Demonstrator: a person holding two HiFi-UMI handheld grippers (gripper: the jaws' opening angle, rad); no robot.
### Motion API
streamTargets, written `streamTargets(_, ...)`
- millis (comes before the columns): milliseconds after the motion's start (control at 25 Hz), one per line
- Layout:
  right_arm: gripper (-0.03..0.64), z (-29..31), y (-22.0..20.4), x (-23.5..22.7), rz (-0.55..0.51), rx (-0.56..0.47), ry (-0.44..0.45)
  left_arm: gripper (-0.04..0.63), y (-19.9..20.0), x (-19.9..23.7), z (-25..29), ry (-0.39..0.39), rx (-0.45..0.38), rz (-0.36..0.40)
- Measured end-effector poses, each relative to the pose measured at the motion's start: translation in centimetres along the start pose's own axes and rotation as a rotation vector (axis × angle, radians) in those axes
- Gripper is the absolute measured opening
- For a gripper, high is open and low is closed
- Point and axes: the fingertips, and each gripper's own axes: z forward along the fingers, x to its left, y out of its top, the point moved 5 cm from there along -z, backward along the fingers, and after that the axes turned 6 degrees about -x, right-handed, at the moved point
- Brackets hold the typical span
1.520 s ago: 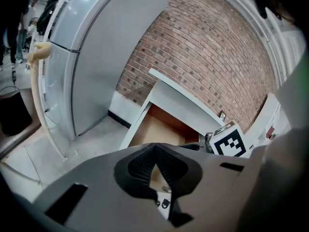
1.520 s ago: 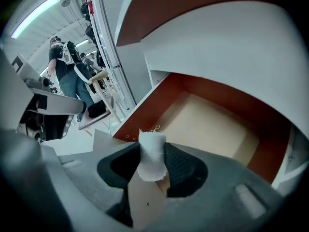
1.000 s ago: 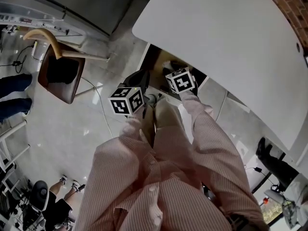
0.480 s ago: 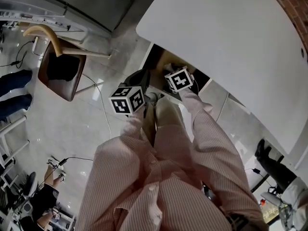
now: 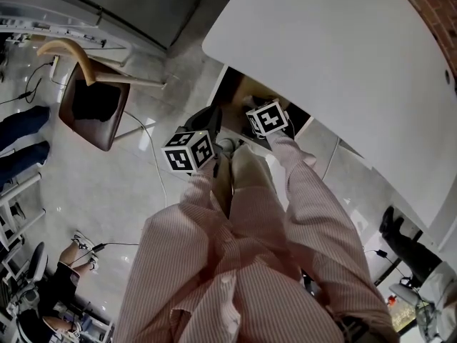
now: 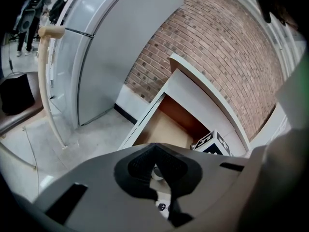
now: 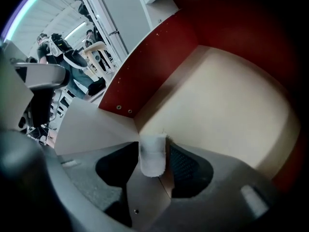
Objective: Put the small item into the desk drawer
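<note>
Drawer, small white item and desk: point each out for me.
drawer [image 7: 227,105], right gripper view, on its pale floor.
small white item [image 7: 152,156], right gripper view, on the middle of its side.
desk [image 5: 343,56], head view, on its white top.

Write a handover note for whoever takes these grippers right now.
Right gripper: shut on the small white item, which it holds inside the open drawer.
Left gripper: jaws together, nothing gripped, in front of the drawer.
Done: drawer open, item gripped and over the drawer floor.
Left: release the item, withdraw, probably close the drawer.
</note>
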Motion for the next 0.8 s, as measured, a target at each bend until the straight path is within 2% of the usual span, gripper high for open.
streamTargets(200, 0.183, -1.8, 0.4, 0.7, 0.027, -0.037, -0.003, -0.002, 0.2, -1.2, -1.1, -0.027, 0.006, 0.018)
streamTargets(400, 0.151, -5.4, 2.1, 2.1, 0.016, -0.098, -0.021, -0.002, 1.1, -2.9, -3.0, -0.065, 0.002, 0.031)
streamTargets(560, 0.043, -8.8, 2.9, 3.3, -0.002, -0.146, -0.048, -0.002, 2.5, -4.5, -5.0, -0.090, -0.009, 0.050)
streamTargets(680, 0.011, -11.4, 3.3, 4.5, 0.001, -0.194, -0.047, -0.002, 3.5, -5.5, -6.7, -0.106, -0.019, 0.069)
streamTargets(800, 0.008, -13.9, 3.8, 5.5, 0.010, -0.246, -0.057, -0.002, 4.3, -6.2, -8.3, -0.123, -0.028, 0.093)
